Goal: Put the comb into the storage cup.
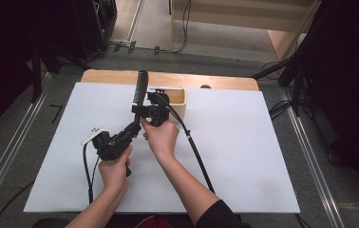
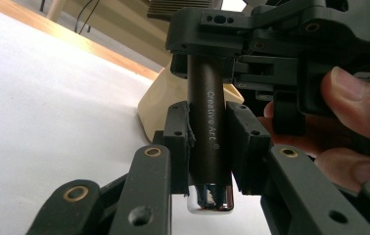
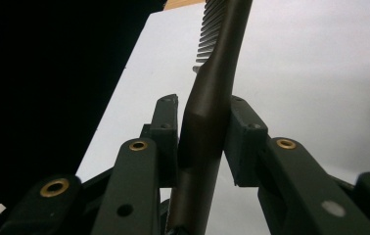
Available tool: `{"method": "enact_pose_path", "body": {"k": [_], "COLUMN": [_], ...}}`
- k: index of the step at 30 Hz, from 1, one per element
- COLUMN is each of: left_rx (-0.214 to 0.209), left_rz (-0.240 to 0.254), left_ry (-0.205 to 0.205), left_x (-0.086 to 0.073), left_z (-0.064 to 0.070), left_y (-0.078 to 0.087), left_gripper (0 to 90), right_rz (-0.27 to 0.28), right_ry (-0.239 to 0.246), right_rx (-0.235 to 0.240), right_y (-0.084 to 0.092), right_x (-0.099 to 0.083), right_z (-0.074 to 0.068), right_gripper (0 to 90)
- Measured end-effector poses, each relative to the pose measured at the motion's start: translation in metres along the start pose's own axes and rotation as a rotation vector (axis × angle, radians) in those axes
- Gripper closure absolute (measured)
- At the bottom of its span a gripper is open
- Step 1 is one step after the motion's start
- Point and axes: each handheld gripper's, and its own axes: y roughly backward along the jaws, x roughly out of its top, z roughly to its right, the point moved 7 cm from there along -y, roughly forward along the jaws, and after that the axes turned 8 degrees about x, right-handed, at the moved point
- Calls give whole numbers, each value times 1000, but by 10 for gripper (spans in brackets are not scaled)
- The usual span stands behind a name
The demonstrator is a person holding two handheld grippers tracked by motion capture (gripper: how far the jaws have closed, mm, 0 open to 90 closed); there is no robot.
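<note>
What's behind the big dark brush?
Behind the dark brush sits a cream box on the white table. The right tongs cover its left part; its inside cannot be seen.

- Left hand [image 1: 114, 170] wraps the rear grip of the left gripper [image 1: 135, 124], forearm coming in from the bottom edge, gripper angled up and away from the person.
- Left gripper [image 2: 207, 142] jaws clamped, pads tight on both sides of the brush handle [image 2: 208, 122].
- Right hand [image 1: 161, 137] sits just behind the right gripper [image 1: 148, 110], thumb and fingers around its body, dark sleeve at the elbow.
- Right gripper [image 3: 205, 132] jaws closed in, pads pressing the same handle further up than the left gripper.
- Both grippers close together, nearly touching.
</note>
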Motion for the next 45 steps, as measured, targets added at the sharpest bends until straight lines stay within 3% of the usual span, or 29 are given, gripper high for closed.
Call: {"method": "enact_pose_path", "body": {"k": [17,28,32,34,38,41,43,45], "left_rx": [0,0,-20,-25,-33,-31,-34,-31], "left_rz": [0,-23,-42,-63,-114,-135,-176,-189], "left_ry": [-7,-48,-48,-52,-26,-47,-92,-110], "left_x": [1,1,2,2,2,4,5,5], "left_z": [2,8,11,13,12,11,14,14], "left_y": [0,0,0,0,0,1,3,3], "left_gripper": [732,714,628,529,447,415,370,369], "right_rz": [4,-6,-9,-5,-4,-5,-4,0], "right_ry": [-55,-56,-44,-38,-21,-9,-2,0], "right_rx": [33,54,47,44,42,37,32,36], "right_y": [3,5,6,7,10,11,12,13], "right_x": [1,2,2,3,5,5,6,7], "right_z": [0,-1,-1,0,0,1,3,4], "right_gripper": [695,703,704,704,704,704,704,704]}}
